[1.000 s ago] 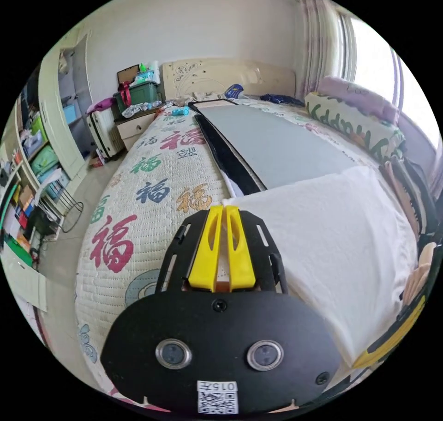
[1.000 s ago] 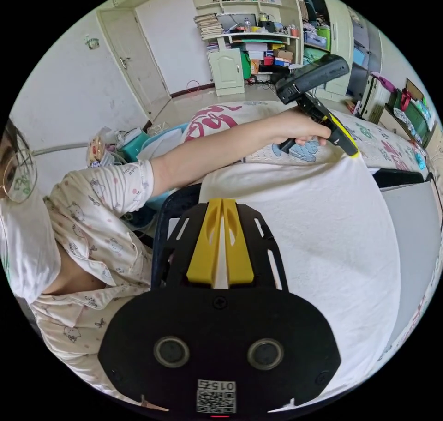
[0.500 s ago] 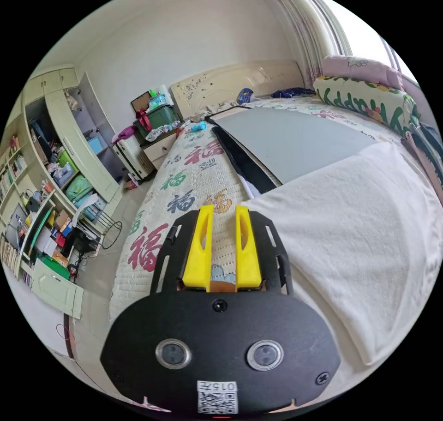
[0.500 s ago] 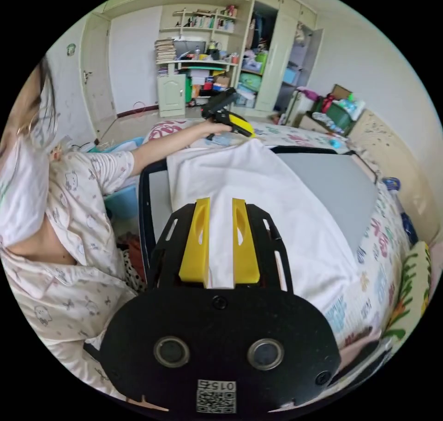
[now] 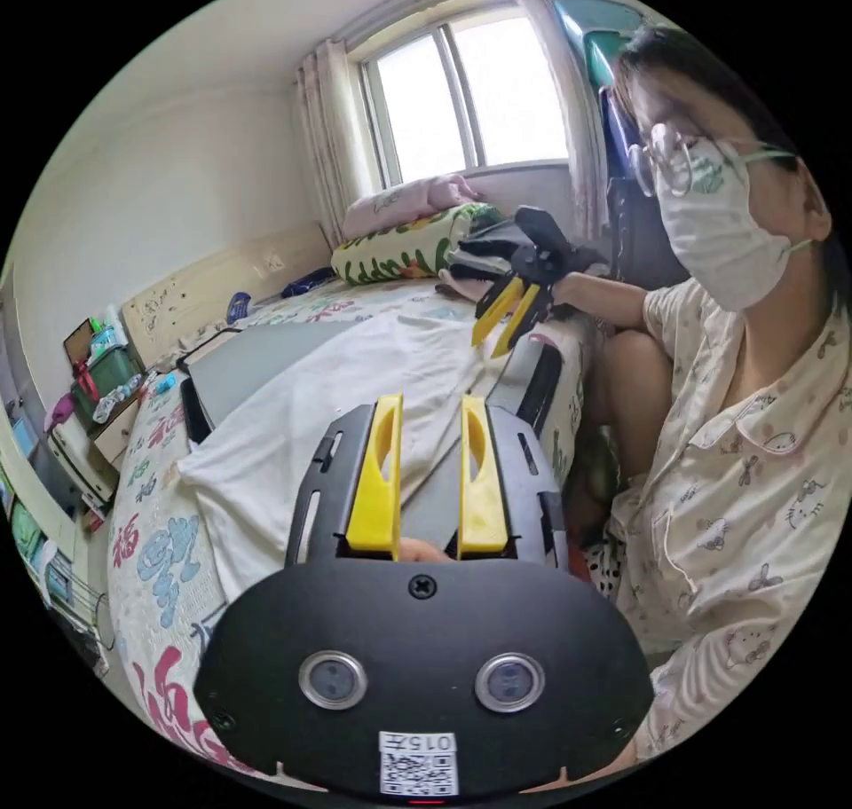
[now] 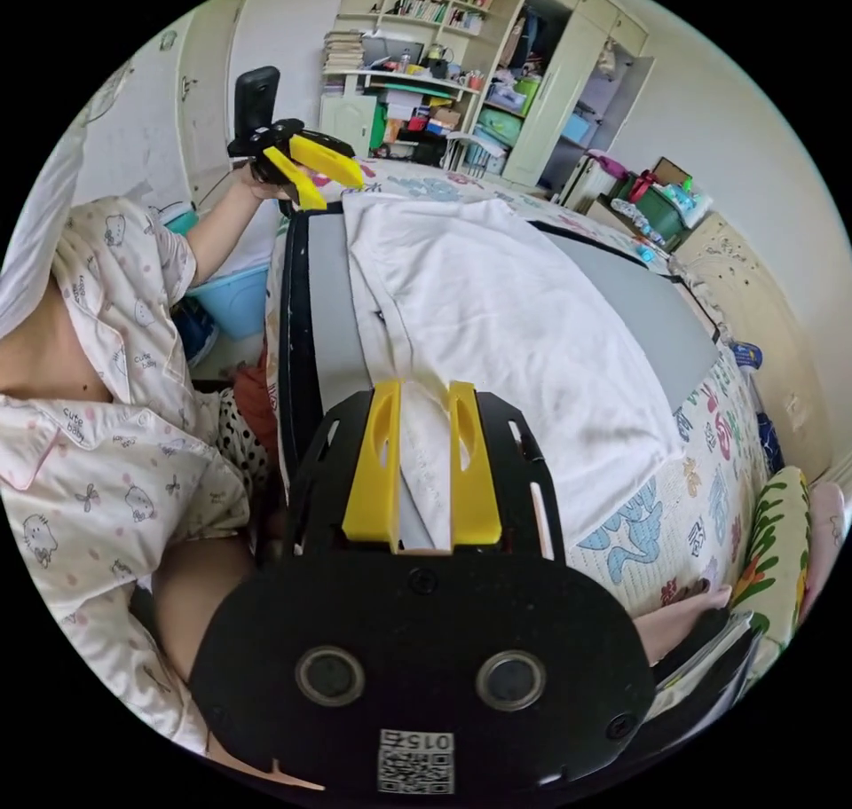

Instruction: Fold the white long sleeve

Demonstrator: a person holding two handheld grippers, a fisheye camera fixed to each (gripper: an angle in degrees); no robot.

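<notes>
The white long sleeve (image 6: 497, 312) is lying spread over the grey board (image 6: 324, 312) on the bed (image 6: 710, 490), while both the left tongs (image 5: 429, 401) and right tongs (image 6: 423, 389) are hovering spread, gripping nothing.

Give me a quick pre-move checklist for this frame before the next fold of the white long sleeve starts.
1. Left gripper open: ok.
2. Right gripper open: ok.
3. Both grippers free of cloth: ok, nothing between the jaws.
4. White long sleeve lying on the grey board: ok, though one edge spills onto the printed bedspread.
5. Cloth smooth: not ok, wrinkles near the right gripper.
6. Sleeve positions: cannot tell.
</notes>
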